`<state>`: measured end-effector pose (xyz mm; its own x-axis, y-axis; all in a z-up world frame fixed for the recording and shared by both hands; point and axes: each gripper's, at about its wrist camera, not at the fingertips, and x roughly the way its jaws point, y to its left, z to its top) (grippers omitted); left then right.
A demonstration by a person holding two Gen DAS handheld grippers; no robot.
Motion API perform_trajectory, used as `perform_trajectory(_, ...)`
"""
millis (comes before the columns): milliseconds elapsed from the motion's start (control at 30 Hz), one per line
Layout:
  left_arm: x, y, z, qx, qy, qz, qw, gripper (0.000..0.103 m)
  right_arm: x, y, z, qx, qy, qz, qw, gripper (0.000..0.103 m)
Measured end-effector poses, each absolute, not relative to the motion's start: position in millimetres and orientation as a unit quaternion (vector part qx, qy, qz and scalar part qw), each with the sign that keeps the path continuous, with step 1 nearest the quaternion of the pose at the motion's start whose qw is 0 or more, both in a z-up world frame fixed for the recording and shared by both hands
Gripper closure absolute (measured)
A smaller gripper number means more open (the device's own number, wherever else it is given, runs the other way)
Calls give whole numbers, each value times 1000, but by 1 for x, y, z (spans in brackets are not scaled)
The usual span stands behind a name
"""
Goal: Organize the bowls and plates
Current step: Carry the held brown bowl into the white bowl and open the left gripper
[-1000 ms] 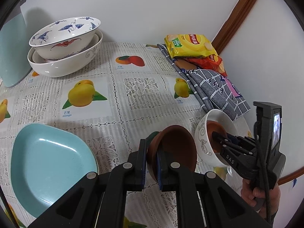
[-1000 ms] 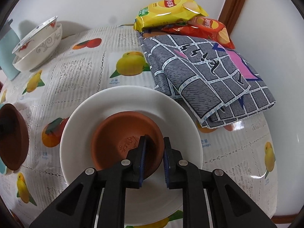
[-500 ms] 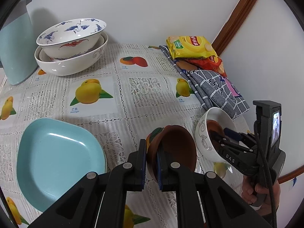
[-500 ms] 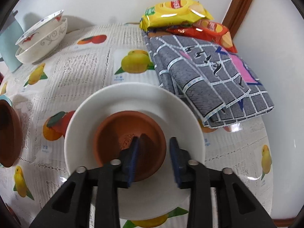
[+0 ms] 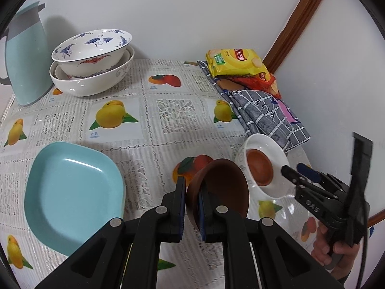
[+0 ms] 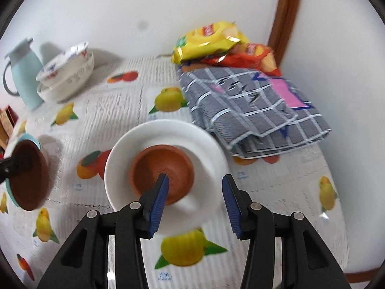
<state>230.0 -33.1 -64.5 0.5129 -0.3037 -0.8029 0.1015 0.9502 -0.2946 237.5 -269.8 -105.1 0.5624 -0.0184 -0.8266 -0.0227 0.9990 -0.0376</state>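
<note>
In white bowl, loose terracotta dish

fruit-print tablecloth, teal plate, folded cloth

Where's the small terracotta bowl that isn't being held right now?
The terracotta bowl sits inside the white bowl, just left of the folded grey checked cloth, ahead of the right gripper.

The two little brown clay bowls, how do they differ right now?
The clay bowl in the white bowl sits upright and free; the held clay bowl is tipped on edge, its rim pinched by the left gripper. The first rests inside the white bowl; the second hangs above the tablecloth. The first looks lighter orange. Both are round, unglazed and empty.
</note>
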Motion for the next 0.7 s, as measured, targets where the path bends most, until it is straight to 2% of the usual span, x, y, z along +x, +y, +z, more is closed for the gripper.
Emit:
perform_trajectory(200, 224, -53, -54, -104, 472, -120, 867, 94, 208, -303, -83, 17, 440, -2, 898, 56)
perform_trajectory(700, 230, -112, -53, -99, 474, -130, 865, 94, 152, -357, -74, 44, 415, -21, 909, 54)
